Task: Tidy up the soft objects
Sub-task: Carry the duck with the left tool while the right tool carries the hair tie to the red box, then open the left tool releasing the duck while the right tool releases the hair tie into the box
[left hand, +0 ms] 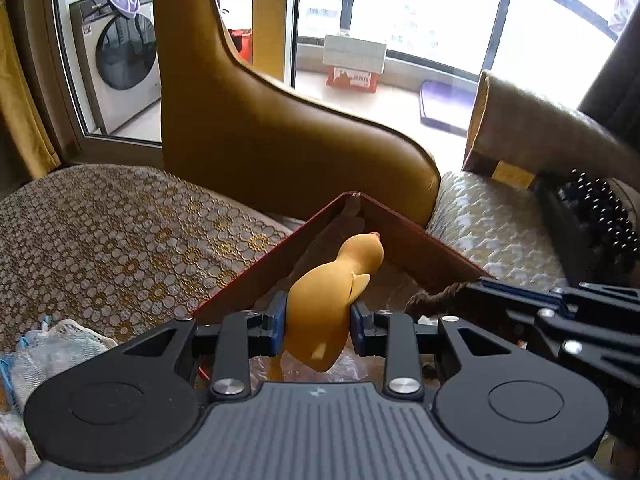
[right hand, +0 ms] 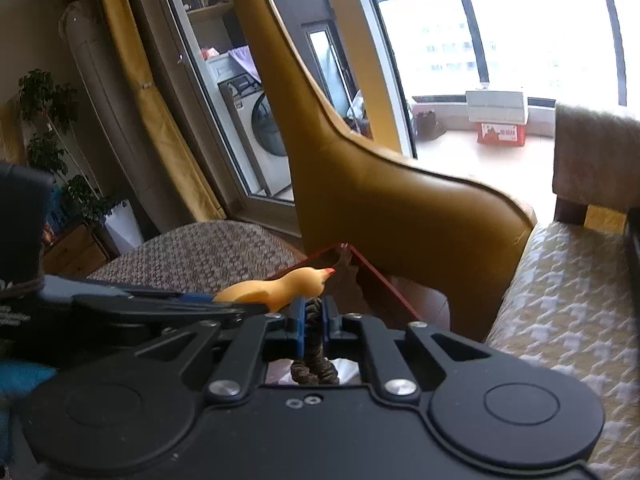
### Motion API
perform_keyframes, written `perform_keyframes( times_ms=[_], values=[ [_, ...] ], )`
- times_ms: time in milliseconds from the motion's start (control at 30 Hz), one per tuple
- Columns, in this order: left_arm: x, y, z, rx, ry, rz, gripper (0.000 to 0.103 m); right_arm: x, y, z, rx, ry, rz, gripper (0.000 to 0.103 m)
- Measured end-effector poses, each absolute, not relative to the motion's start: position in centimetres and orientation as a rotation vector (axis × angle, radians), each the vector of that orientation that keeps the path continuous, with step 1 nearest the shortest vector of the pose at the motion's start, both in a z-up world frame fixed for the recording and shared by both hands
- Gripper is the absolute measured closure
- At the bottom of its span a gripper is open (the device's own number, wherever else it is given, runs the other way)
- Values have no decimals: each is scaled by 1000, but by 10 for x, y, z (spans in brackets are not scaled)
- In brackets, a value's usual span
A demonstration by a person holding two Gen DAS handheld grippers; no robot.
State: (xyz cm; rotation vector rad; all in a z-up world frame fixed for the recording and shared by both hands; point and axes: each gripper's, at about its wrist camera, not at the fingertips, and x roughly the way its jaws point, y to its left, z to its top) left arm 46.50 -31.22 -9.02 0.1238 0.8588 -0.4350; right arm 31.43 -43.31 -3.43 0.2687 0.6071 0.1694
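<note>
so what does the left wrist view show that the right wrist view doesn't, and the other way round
Only the left wrist view shows the left gripper from behind, its blue pads clamped on the yellow rubber duck, plus a mesh bag and a black beaded thing.

Only the right wrist view shows the right gripper pinching a brown rope handle, and a potted plant.

Both show the duck, the red-edged box corner, the mustard chair, the washing machine and the balcony windows.

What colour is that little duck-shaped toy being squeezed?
The duck toy is yellow-orange with a reddish beak tip, clearest in the left wrist view.
</note>
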Motion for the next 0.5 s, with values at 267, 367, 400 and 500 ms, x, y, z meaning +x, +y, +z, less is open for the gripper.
perform_keyframes(
  times_ms=[267, 367, 400, 500],
  values=[
    [472, -318, -110, 139, 909, -476, 72, 324, -424, -55, 246, 678, 175, 95],
    [474, -321, -116, 143, 935, -489, 72, 325, -423, -59, 226, 694, 176, 94],
    [474, -322, -117, 146, 941, -490, 72, 325, -422, -61, 211, 699, 174, 93],
    [475, -323, -121, 155, 954, -488, 72, 328, -420, -65, 182, 717, 171, 91]
  ],
)
